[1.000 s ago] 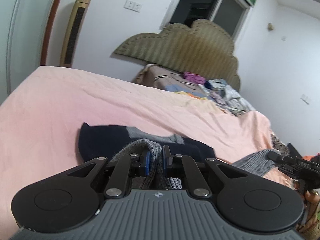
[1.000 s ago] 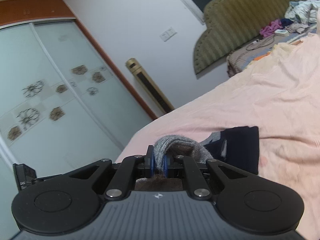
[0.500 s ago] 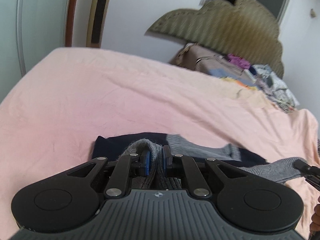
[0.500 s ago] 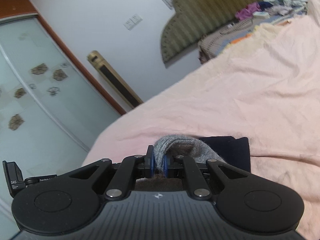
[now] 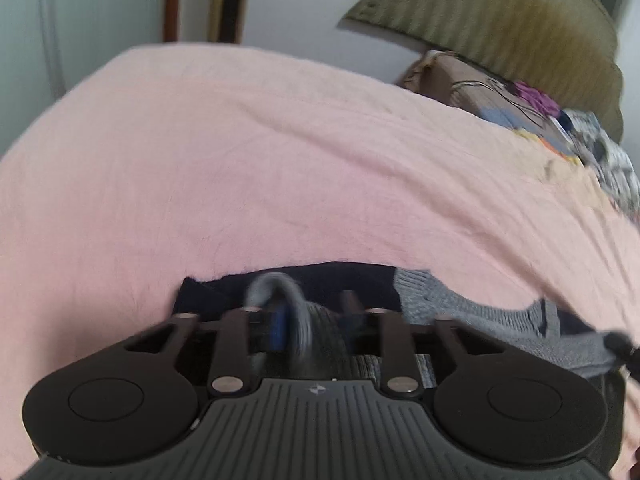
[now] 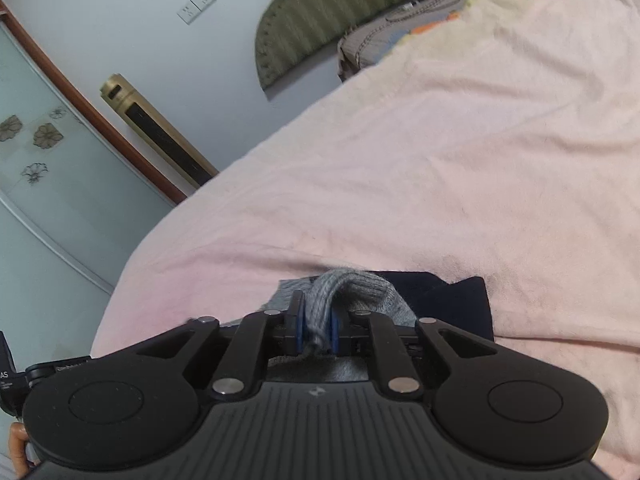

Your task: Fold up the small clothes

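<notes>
A small grey and navy knit garment [image 5: 452,308] lies on the pink bedsheet [image 5: 280,168]. My left gripper [image 5: 312,316] hangs low over it. Its jaws stand apart, and a grey fold of the garment [image 5: 296,304] rests against the left pad. My right gripper [image 6: 316,326] is shut on a grey edge of the same garment [image 6: 352,284], with navy cloth [image 6: 452,300] spread to its right. The right gripper's tip [image 5: 620,344] shows at the right edge of the left wrist view.
An olive headboard [image 5: 500,20] and a pile of clothes [image 5: 600,152] are at the far end of the bed. A gold standing unit [image 6: 160,136] and glass wardrobe doors [image 6: 36,168] line the wall beyond the bed's edge.
Both grippers have dropped toward the sheet, laying the garment down. The left gripper's jaws have opened and let the grey fold loose. The right gripper stays shut on the cloth.
</notes>
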{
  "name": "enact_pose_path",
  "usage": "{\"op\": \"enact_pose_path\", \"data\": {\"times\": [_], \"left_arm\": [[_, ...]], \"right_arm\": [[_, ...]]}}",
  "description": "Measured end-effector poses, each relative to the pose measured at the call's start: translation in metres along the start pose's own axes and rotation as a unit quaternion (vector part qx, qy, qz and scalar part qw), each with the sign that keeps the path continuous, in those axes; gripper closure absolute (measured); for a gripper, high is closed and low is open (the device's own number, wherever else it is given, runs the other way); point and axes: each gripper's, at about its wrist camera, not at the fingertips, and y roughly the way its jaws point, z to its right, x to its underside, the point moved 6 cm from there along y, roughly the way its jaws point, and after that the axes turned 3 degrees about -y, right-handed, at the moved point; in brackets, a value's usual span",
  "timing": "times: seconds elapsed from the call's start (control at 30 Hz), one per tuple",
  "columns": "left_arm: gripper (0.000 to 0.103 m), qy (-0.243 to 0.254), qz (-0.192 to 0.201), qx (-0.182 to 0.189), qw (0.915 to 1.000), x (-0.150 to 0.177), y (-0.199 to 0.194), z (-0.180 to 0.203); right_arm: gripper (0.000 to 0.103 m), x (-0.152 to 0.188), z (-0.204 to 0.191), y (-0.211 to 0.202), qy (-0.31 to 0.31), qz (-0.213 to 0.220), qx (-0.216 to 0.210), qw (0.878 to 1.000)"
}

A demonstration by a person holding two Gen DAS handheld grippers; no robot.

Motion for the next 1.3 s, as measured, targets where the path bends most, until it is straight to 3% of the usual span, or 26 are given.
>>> {"op": "enact_pose_path", "data": {"times": [0.03,0.1,0.23,0.33,0.43,0.57,0.6,0.67,0.73,0.8,0.93,1.1,1.23,1.3], "left_arm": [[0.047,-0.014,0.001,0.003,0.9999,-0.002,0.001,-0.004],[0.038,-0.036,0.017,-0.001,0.9992,-0.005,-0.002,-0.011],[0.03,-0.035,0.042,-0.015,0.9984,-0.01,-0.017,-0.022],[0.023,-0.022,0.061,-0.032,0.9974,-0.012,-0.03,-0.027],[0.018,0.004,0.091,-0.053,0.9944,-0.011,-0.046,-0.027],[0.013,0.062,0.109,-0.077,0.9892,-0.002,-0.054,-0.014],[0.013,0.077,0.106,-0.087,0.9876,0.002,-0.052,-0.009],[0.013,0.108,0.103,-0.108,0.983,0.011,-0.05,-0.003],[0.013,0.131,0.1,-0.125,0.9784,0.023,-0.05,-0.001],[0.013,0.143,0.096,-0.134,0.9759,0.034,-0.052,-0.001],[0.012,0.155,0.095,-0.129,0.9747,0.054,-0.058,0.0],[0.012,0.158,0.091,-0.127,0.975,0.069,-0.059,0.006],[0.01,0.16,0.089,-0.124,0.9751,0.077,-0.059,0.012],[0.009,0.159,0.089,-0.121,0.9758,0.081,-0.061,0.014]], "right_arm": [[0.086,-0.001,0.002,0.003,0.003,-0.004,0.003,1.0],[0.079,-0.002,0.005,0.007,0.014,-0.005,-0.002,1.0],[0.03,-0.015,0.007,0.0,0.006,0.031,0.017,0.999],[0.03,-0.021,0.004,-0.014,-0.009,0.061,0.025,0.998],[0.03,-0.015,-0.015,-0.028,-0.042,0.068,-0.013,0.997],[0.029,0.009,-0.041,-0.015,-0.093,-0.006,-0.083,0.992],[0.029,0.014,-0.041,-0.008,-0.095,-0.021,-0.078,0.992],[0.029,0.015,-0.03,0.005,-0.096,-0.026,-0.003,0.995],[0.029,0.007,-0.012,0.005,-0.085,0.008,0.087,0.992],[0.029,0.0,0.0,-0.01,-0.07,0.059,0.135,0.987],[0.029,0.007,-0.01,-0.038,-0.107,0.098,0.139,0.98],[0.029,0.043,-0.037,-0.043,-0.178,0.066,0.122,0.974],[0.028,0.072,-0.046,-0.04,-0.267,0.045,0.179,0.946],[0.028,0.083,-0.042,-0.04,-0.282,0.032,0.193,0.939]]}}
